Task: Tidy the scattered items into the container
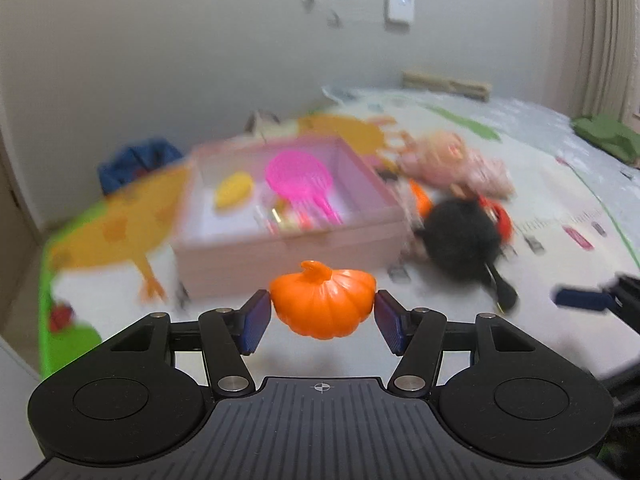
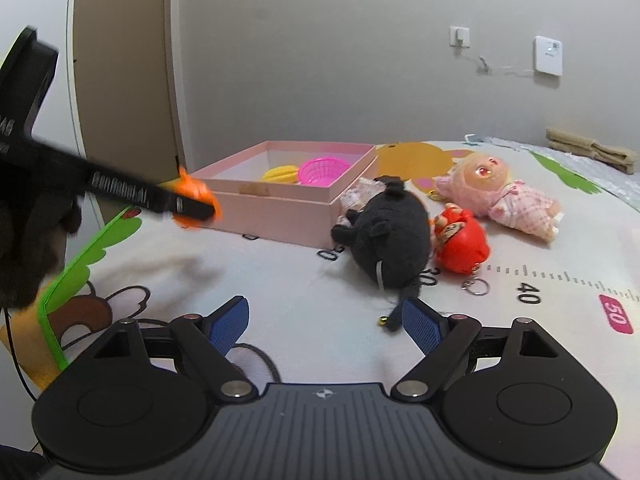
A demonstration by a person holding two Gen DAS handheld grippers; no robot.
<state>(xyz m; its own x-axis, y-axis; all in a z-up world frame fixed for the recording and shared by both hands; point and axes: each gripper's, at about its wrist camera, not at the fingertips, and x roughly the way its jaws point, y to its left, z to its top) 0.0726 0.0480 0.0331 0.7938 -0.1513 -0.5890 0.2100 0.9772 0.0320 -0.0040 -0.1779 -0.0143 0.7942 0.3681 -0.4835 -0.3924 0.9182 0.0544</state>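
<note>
My left gripper [image 1: 323, 307] is shut on an orange toy pumpkin [image 1: 322, 300], held in the air just short of the pink box [image 1: 280, 248]. The right wrist view shows that pumpkin [image 2: 196, 192] beside the box [image 2: 280, 212], left of its near corner. The box holds a pink toy basket [image 2: 322, 170] and a yellow toy [image 2: 280, 174]. On the mat lie a black plush [image 2: 390, 236], a red keychain toy [image 2: 462, 246] and a doll in pink [image 2: 500, 192]. My right gripper [image 2: 324, 324] stands open above bare mat, its right finger close to the plush's tail.
A printed play mat [image 2: 540, 292] with ruler marks covers the floor. A door [image 2: 120, 72] and grey wall stand behind the box. Folded beige cloth [image 2: 592, 152] lies at the far right, a blue bundle [image 1: 136, 164] left of the box, a green cloth [image 1: 608, 136] far right.
</note>
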